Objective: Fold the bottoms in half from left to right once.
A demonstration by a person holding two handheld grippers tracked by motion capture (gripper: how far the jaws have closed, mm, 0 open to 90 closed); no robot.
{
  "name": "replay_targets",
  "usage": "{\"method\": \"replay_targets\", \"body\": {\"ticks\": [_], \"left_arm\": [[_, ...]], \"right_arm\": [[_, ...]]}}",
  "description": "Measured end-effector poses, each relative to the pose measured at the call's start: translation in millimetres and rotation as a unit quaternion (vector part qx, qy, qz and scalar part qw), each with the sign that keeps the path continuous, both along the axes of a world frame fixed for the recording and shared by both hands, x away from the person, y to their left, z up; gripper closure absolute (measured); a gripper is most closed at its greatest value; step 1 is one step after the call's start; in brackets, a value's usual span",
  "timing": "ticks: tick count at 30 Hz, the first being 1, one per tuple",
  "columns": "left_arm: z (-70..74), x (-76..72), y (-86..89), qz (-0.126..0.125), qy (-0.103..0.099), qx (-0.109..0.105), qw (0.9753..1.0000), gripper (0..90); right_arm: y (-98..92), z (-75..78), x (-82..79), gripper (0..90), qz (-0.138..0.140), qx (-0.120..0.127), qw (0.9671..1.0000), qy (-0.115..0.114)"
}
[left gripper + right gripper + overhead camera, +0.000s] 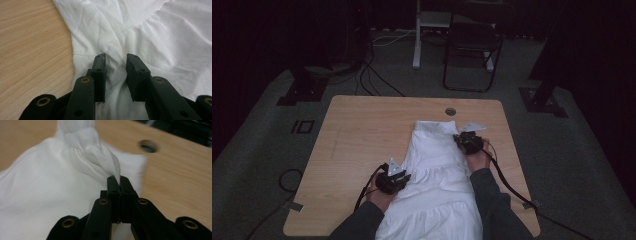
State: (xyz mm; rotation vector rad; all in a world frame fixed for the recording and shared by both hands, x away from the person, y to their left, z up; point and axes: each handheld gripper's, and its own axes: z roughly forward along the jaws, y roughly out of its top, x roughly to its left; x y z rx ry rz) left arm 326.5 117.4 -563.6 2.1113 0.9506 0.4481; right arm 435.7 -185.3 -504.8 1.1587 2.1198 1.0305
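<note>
— Where is the white garment (pixel 437 170) lying?

— Spread on the wooden tabletop (pixel 362 130), right of its middle. Its narrow gathered end points to the far edge, short of the round cable hole (pixel 450 111), and its wide ruffled end runs off the near edge between the person's sleeves.

— And the left gripper (pixel 404 178)?

— At the garment's left border, near the person. In the left gripper view its jaws stand a little apart with a low ridge of white cloth (pixel 115 67) rising between them; the pads are beside the fold, not pressed flat together. Bare wood shows to the left of the cloth there.

— So is it gripping?

— The jaws are spread around the fold. I cannot tell whether the pads bite it.

— The right gripper (pixel 460 138)?

— At the far right corner of the garment, by the gathered band. In the right gripper view (pixel 117 178) the jaws are pressed together on a pinch of cloth, which is drawn up into a taut peak from the elastic gathers (pixel 82 147). The cable hole (pixel 148 146) sits beyond, to the right.

— Any label, brand or writing?

— None legible on the cloth or the grippers; the cloth is plain white.
</note>
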Motion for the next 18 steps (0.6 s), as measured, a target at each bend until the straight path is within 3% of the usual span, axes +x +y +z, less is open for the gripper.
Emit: {"method": "replay_targets", "body": {"ticks": [3, 6, 11, 14, 16, 18], "left_arm": [[-0.2, -1.4, 0.0, 0.0, 0.0, -0.001, 1.0, 69.8], [-0.4, -4.4, -0.6, -0.002, -0.001, 0.0, 1.0, 69.8], [1.2, -5.2, 0.0, -0.008, 0.01, -0.001, 0.9999, 69.2], [10.1, 2.0, -1.5, -0.03, 0.045, 0.02, 0.9984, 62.0], [22.0, 7.9, -2.7, -0.03, 0.03, 0.035, 0.9985, 61.0], [38.9, 17.5, -4.0, -0.026, 0.007, 0.018, 0.9995, 60.1]], "right_arm": [[-17.8, -0.9, 15.8, 88.7, -0.048, 0.003, 0.9988, 0.007], [-26.7, -16.2, 28.5, 88.1, -0.06, 0.013, 0.9973, 0.041], [-22.9, -45.0, 36.0, 83.8, -0.026, 0.029, 0.9965, 0.074], [-22.2, -51.6, 37.6, 82.8, -0.024, 0.033, 0.9957, 0.084], [-23.0, -51.3, 38.4, 82.6, -0.028, 0.039, 0.9948, 0.09], [-22.6, -50.5, 39.2, 82.6, -0.029, 0.039, 0.9943, 0.095]]}}
